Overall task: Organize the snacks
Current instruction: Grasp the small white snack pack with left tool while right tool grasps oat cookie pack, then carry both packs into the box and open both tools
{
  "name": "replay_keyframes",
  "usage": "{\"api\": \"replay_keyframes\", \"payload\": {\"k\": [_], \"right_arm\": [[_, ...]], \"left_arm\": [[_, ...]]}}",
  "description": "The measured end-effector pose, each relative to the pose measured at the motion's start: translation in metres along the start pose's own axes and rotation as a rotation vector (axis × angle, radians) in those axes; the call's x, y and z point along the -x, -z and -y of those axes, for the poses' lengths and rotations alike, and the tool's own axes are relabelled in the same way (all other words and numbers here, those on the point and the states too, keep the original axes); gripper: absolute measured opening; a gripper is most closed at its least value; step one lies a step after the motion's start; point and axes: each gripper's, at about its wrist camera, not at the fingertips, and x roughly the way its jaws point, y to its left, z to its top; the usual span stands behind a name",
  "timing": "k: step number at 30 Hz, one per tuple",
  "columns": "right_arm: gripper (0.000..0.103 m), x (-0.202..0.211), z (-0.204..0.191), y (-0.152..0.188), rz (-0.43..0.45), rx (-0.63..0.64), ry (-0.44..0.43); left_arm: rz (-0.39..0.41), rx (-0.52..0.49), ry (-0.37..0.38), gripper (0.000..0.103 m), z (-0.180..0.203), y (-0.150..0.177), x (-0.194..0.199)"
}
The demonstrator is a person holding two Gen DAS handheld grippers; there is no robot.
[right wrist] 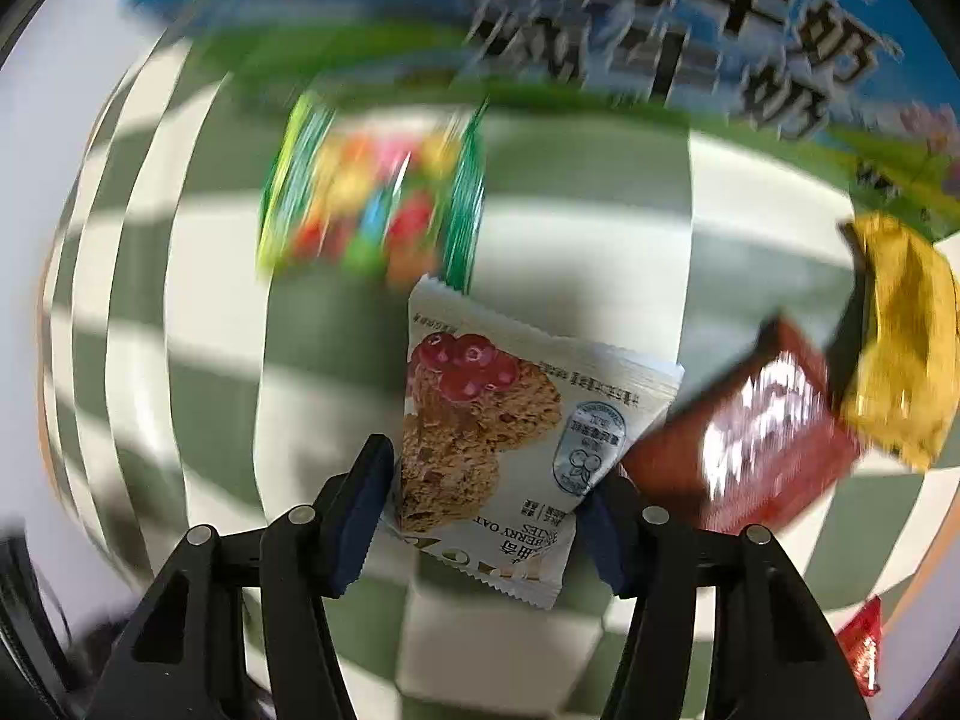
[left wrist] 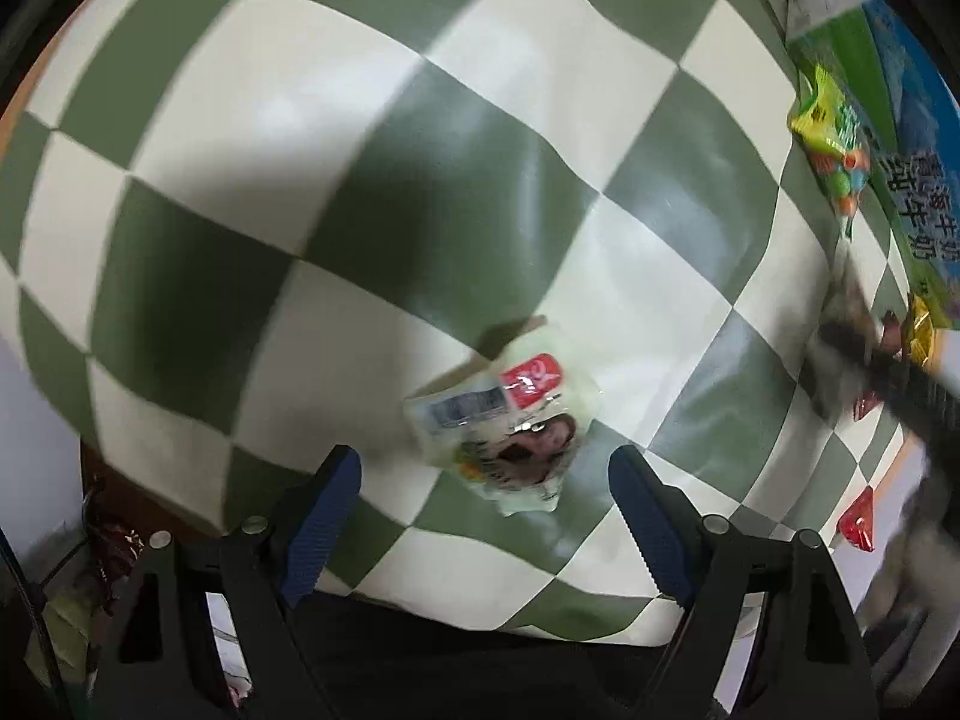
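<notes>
Oat packet (right wrist: 510, 420) reads "BERRY OAT"; milk carton (right wrist: 660, 30) "牛奶".

my candy bag (right wrist: 372, 210): too blurry to read | milk box (right wrist: 630, 42): top cut off | red packet (right wrist: 861, 654): partly cut off

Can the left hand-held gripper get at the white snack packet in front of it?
Probably yes: the left hand-held gripper is open, the white snack packet lies just ahead on the checkered cloth, and nothing sits between them.
</notes>
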Motion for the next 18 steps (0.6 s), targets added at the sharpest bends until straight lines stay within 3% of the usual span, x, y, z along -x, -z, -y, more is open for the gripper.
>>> {"api": "replay_keyframes", "payload": {"k": [3,4,5,11,18], "right_arm": [[0.060,-0.002,0.002,0.034,-0.050,0.053,-0.016],[0.060,-0.002,0.004,0.046,-0.061,0.057,-0.022],[0.060,-0.001,0.007,0.054,-0.067,0.055,-0.027],[0.056,0.000,0.028,0.091,-0.083,-0.006,-0.070],[0.053,0.013,0.056,0.108,-0.051,-0.071,-0.098]], "left_arm": [[-0.013,-0.014,0.010,0.083,0.006,-0.002,-0.012],[-0.003,-0.014,0.020,0.073,0.007,-0.001,-0.014],[0.003,-0.020,0.013,0.055,0.009,-0.001,-0.016],[0.029,-0.127,-0.018,0.053,0.040,0.007,-0.016],[0.058,-0.330,-0.026,0.052,0.118,0.028,-0.010]]}}
